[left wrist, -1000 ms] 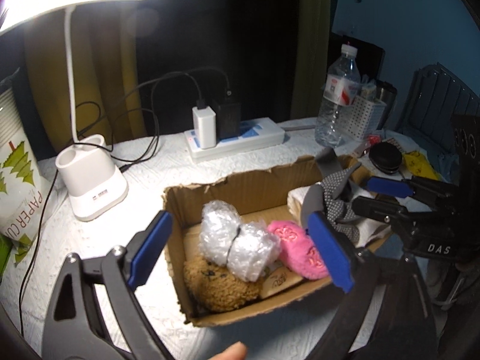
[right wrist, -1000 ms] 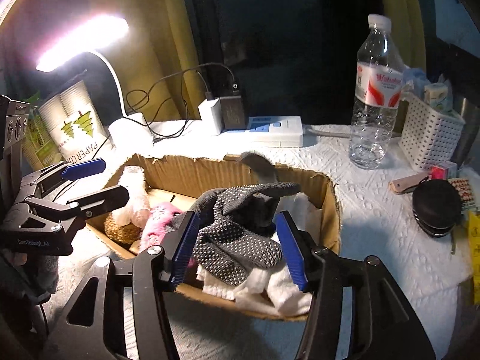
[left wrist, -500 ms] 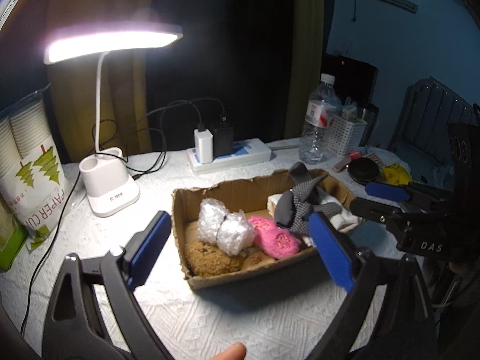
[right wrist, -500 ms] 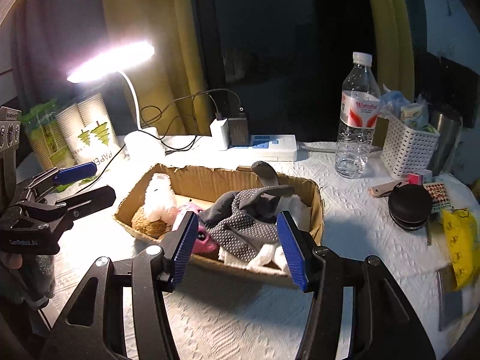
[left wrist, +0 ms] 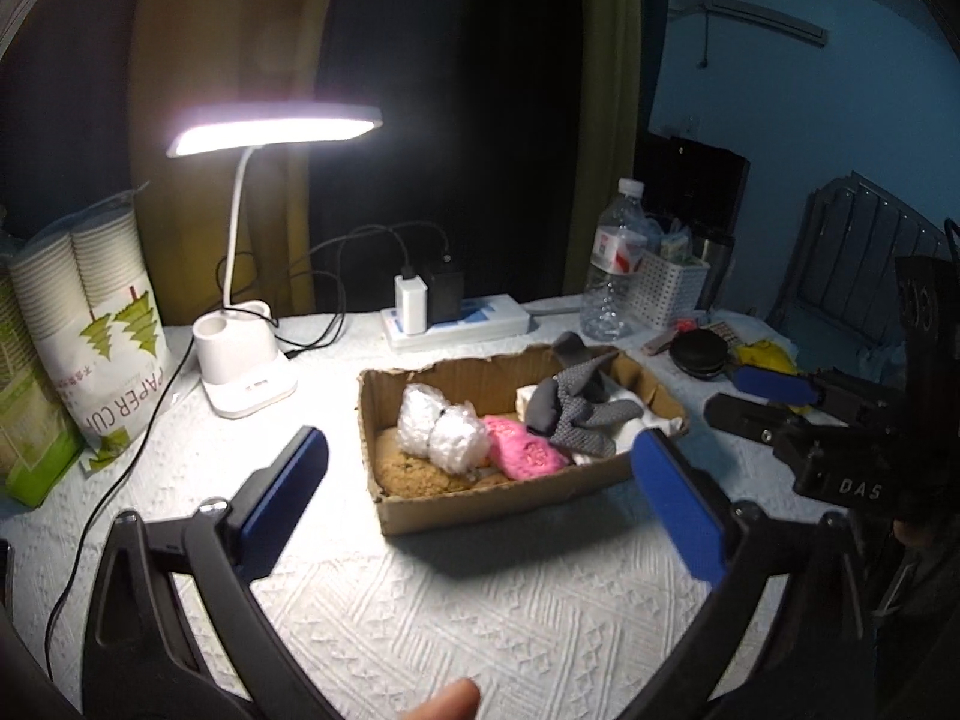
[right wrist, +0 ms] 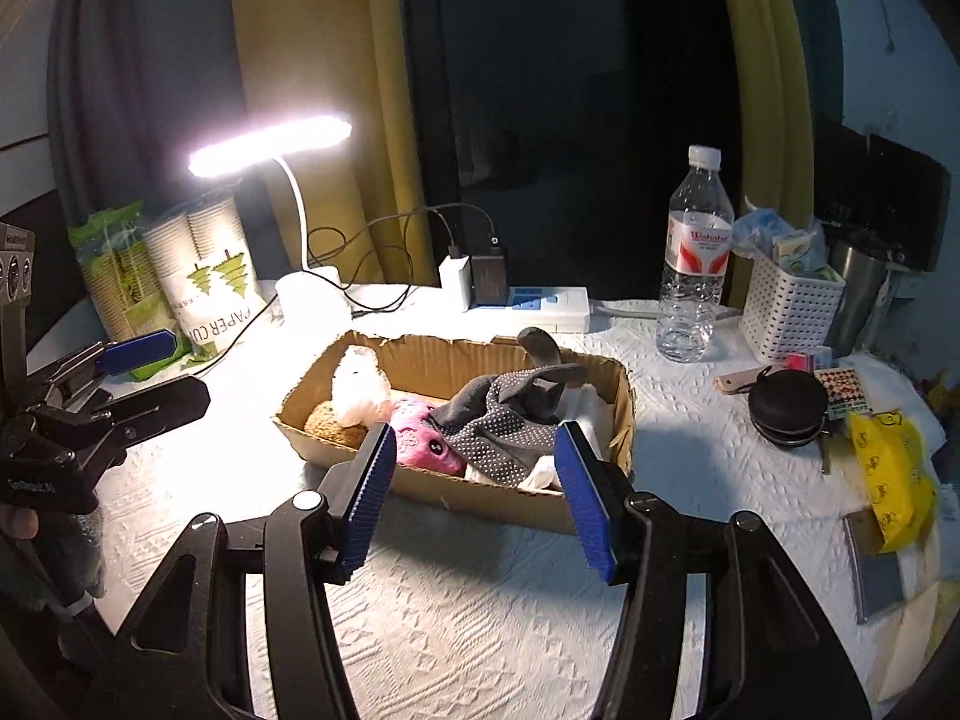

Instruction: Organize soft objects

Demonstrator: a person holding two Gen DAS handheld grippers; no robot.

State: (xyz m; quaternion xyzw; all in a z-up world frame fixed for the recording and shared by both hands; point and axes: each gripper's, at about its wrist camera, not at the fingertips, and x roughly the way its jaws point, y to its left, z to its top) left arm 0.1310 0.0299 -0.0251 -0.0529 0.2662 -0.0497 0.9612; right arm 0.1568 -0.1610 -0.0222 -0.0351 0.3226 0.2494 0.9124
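A shallow cardboard box (left wrist: 480, 504) (right wrist: 480, 495) sits mid-table on the white cloth. It holds a brown plush (left wrist: 414, 474), a bubble-wrap bundle (left wrist: 441, 429), a pink slipper (left wrist: 525, 456), a grey dotted glove (left wrist: 570, 414) (right wrist: 510, 426) and white cloth (right wrist: 585, 414). My left gripper (left wrist: 480, 498) is open and empty, held back in front of the box. My right gripper (right wrist: 474, 495) is open and empty, above the box's near side. Each gripper shows in the other's view, the right gripper (left wrist: 762, 396) at the box's right and the left gripper (right wrist: 144, 372) at its left.
A lit desk lamp (left wrist: 243, 369), paper cup sleeves (left wrist: 90, 330), a power strip with chargers (left wrist: 456, 318), a water bottle (right wrist: 693, 276), a white basket (right wrist: 789, 306), a black round case (right wrist: 786, 408) and a yellow bag (right wrist: 891, 474) surround the box.
Both grippers have pulled back and up from the box, so it looks smaller. Both stayed open and empty. The box's contents have not moved.
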